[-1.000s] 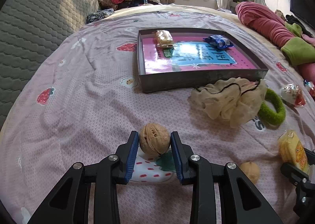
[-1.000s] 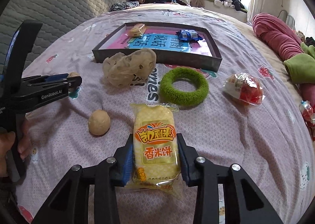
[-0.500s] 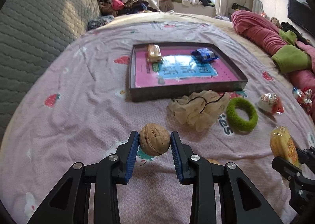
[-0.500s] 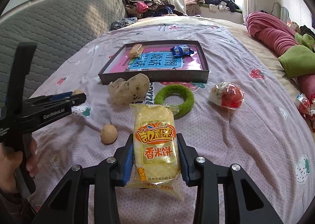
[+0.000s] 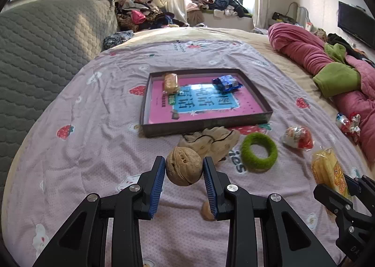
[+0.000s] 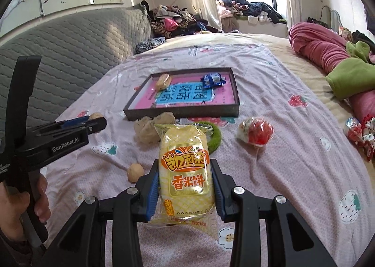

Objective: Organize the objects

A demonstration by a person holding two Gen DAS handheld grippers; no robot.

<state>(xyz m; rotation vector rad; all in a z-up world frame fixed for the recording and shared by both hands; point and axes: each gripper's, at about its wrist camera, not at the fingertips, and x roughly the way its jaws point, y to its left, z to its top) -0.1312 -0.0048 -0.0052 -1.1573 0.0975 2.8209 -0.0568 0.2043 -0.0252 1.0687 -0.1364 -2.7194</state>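
A: A walnut (image 5: 184, 166) is pinched between the blue pads of the left tongs (image 5: 184, 173) and is held up off the bedspread (image 5: 93, 149).

B: And on the other side, a yellow rice cracker packet (image 6: 186, 173) is clamped by the right tongs (image 6: 185, 187), closed in against both of its sides and lifted clear of the bed.

A: The dark tray (image 5: 206, 124) is seen farther up the bed, lined with a pink and blue printed sheet. A wrapped biscuit (image 5: 170, 82) and a blue sweet packet (image 5: 226, 83) are lodged at its far end.

B: Just in front of the tray a beige mesh pouf (image 5: 211, 141) is laid, with a green fuzzy ring (image 5: 259, 152) touching it. A red and white wrapped sweet (image 6: 255, 131) is set to the right of the ring.

A: A second walnut (image 6: 135, 172) is left on the bedspread, below and between the two tongs.
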